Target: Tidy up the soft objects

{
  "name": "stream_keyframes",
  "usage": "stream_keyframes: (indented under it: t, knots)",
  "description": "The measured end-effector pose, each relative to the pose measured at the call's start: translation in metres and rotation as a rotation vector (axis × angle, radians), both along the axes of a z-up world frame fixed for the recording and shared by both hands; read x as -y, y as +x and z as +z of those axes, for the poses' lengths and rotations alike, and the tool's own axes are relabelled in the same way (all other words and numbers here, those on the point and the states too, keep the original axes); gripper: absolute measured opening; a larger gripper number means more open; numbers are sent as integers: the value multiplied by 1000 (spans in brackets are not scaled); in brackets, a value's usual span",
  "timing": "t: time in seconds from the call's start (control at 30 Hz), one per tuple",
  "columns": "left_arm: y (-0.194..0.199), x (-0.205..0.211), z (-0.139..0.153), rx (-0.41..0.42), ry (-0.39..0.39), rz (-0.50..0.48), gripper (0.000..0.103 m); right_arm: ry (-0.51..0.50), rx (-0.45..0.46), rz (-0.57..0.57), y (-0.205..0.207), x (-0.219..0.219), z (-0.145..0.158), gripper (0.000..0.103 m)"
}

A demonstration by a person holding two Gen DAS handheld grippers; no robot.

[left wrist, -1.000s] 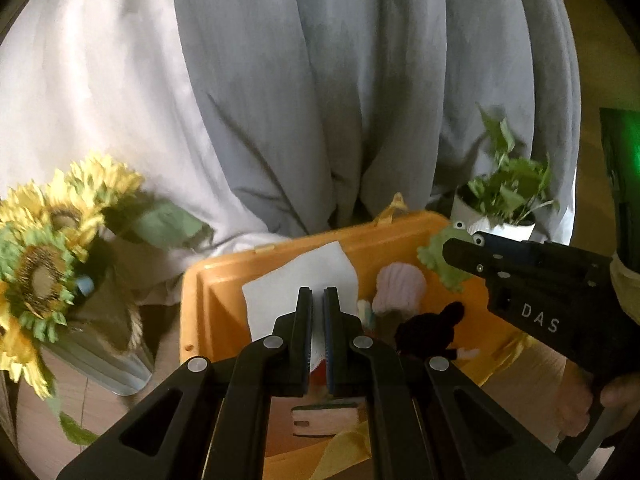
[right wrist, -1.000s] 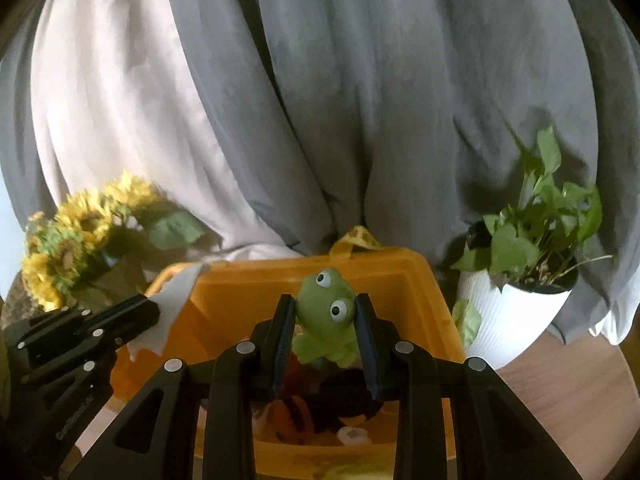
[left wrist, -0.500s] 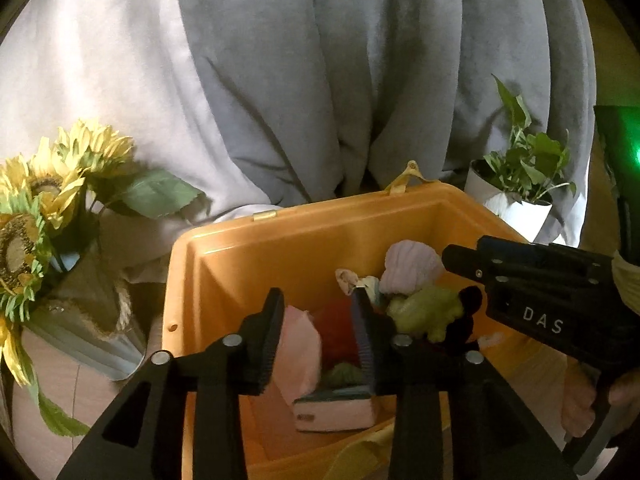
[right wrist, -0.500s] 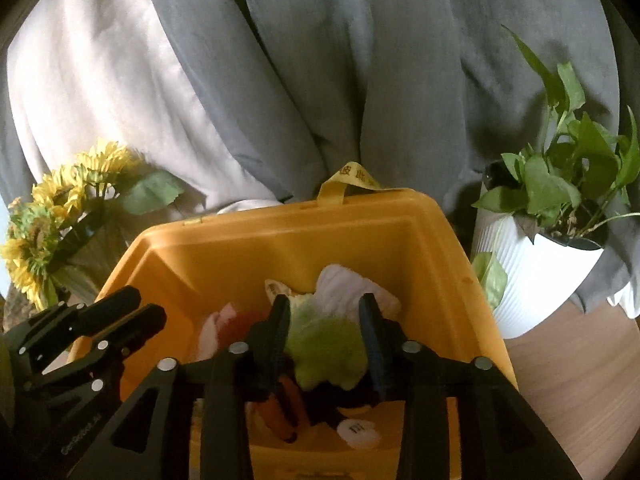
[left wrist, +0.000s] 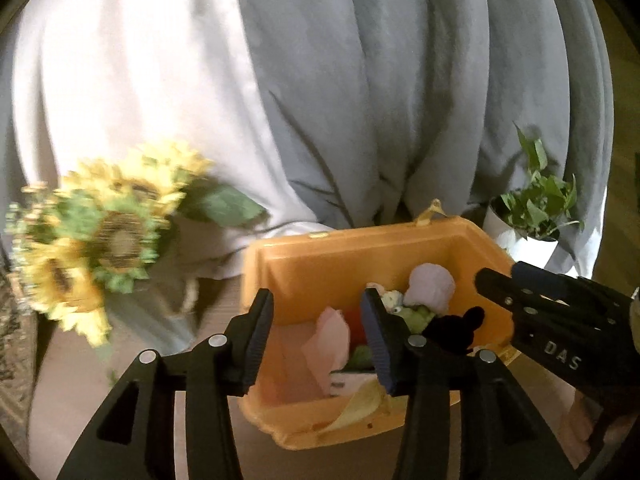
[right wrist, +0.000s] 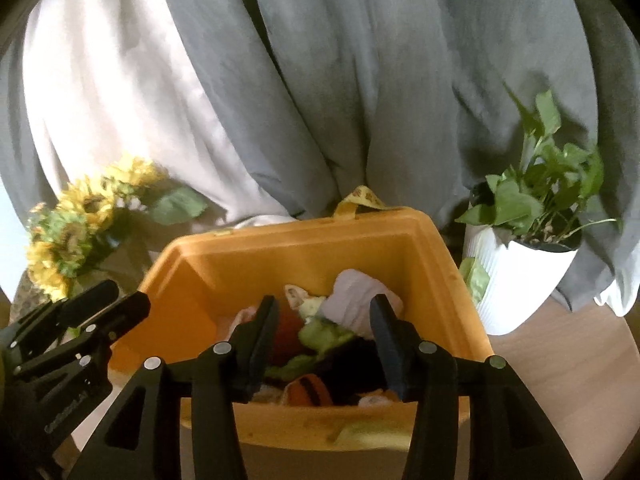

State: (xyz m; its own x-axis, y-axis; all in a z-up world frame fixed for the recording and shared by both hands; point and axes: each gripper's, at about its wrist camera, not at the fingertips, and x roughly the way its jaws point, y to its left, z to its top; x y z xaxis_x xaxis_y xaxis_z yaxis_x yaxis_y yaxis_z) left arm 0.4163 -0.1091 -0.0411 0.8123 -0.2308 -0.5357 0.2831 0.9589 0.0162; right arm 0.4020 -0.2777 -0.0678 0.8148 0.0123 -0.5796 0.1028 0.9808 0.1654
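Hovering above an orange plastic bin (right wrist: 304,256), both grippers are seen with their fingers spread wide and nothing held between them. The left gripper (left wrist: 318,334) is positioned over the bin's left front part, its flat black pads ribbed along the inner faces; the right gripper (right wrist: 322,328) is placed over the middle of the bin. The bin is smooth-walled with rounded corners, and a yellow fabric strap (right wrist: 358,200) is looped at its back rim. Inside it a heap of soft objects is gathered: a green plush frog (right wrist: 324,334) lying on top, a pale lilac knitted piece (right wrist: 356,300) behind it, a crumpled pinkish cloth (left wrist: 330,336) at the left, a black fuzzy toy (left wrist: 456,328) at the right, and an orange striped plush (right wrist: 308,394) near the front wall. A ribbed white pot with a leafy plant (right wrist: 532,216) is set just beside the bin's right side, and blurred artificial sunflowers (left wrist: 108,236) are seen to the left. Grey and white draped curtains (right wrist: 320,80) form the backdrop, and a wooden surface (right wrist: 568,360) lies beneath
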Motion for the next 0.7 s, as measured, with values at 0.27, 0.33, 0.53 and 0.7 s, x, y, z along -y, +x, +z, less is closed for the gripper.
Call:
stream_keyframes:
  t: [0.27,0.33,0.53,0.7]
  knots:
    - [-45,-28,22,35,1,45,60,-3,50,4,-47,-23,24,49]
    - [-54,-34,25,27,-3,43,62,-4,53,-3,-57,-27,28,49]
    - [-82,-52,30,5,-26,-22,62,25,65,-63,-97,-43,35,49]
    - [-105,-65,35,27,-15,-68,62,22,82,-126,-131,-57,38,49]
